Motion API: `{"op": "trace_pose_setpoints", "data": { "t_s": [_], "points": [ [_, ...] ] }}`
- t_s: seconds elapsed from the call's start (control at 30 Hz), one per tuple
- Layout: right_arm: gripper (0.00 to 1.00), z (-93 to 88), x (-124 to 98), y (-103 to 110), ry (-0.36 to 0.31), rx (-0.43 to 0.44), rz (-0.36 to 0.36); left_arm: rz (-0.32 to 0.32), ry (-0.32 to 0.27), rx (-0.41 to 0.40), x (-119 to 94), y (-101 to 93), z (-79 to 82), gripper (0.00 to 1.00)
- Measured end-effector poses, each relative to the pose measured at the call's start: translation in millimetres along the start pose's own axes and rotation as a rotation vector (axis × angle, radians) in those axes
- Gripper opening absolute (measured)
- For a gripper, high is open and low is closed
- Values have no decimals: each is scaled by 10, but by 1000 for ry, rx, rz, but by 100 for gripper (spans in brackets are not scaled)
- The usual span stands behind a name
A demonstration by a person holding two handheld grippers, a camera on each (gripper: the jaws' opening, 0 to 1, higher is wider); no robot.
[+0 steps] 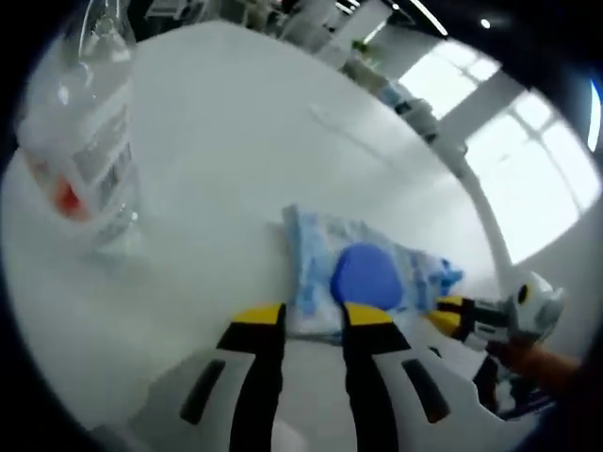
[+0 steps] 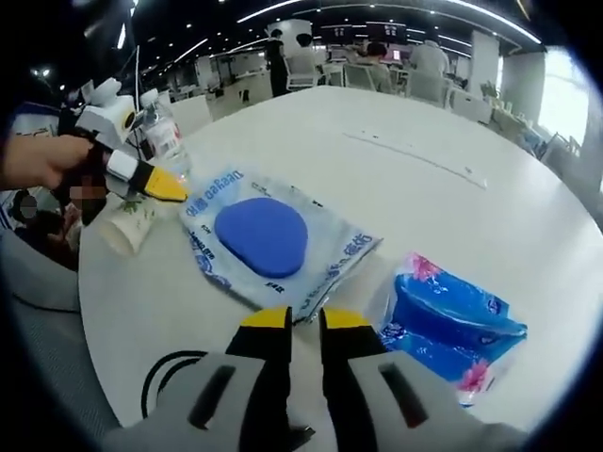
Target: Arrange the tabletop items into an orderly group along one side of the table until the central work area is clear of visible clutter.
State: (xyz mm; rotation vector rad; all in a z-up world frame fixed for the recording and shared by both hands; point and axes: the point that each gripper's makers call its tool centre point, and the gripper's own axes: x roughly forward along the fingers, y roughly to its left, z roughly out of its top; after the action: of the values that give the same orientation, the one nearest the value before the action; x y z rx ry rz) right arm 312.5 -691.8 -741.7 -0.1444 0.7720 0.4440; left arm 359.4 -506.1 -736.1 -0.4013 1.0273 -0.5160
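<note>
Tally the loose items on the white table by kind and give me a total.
Clear plastic bottle: 1
Wipes pack with blue lid: 1
Blue tissue packet: 1
Paper cup lying on its side: 1
Total: 4

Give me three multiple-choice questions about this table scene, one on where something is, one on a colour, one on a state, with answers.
1. In the right gripper view, the tissue pack lies where relative to the wipes pack?
A. right
B. left
C. on top

2. The wipes pack's oval lid is:
A. red
B. blue
C. yellow

3. The paper cup is:
A. upright
B. on its side
C. stacked

Answers: 1 A, it sits right of the wipes; 2 B, the lid is blue; 3 B, it lies tipped by the table edge.
</note>
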Motion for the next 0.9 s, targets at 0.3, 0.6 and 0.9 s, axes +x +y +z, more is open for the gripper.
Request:
{"op": "trace_pose_setpoints", "data": {
  "t_s": [0.3,0.6,0.9],
  "points": [
    [13,116,-154,37,-42,-38,-3,-46,-25,40,-160,-138,10,22],
    [20,188,-278,93,-59,-78,1,-87,-57,151,-358,-292,-13,29],
    [32,195,-453,140,-69,-132,-17,-97,-102,288,-596,-364,-48,41]
  ]
}}
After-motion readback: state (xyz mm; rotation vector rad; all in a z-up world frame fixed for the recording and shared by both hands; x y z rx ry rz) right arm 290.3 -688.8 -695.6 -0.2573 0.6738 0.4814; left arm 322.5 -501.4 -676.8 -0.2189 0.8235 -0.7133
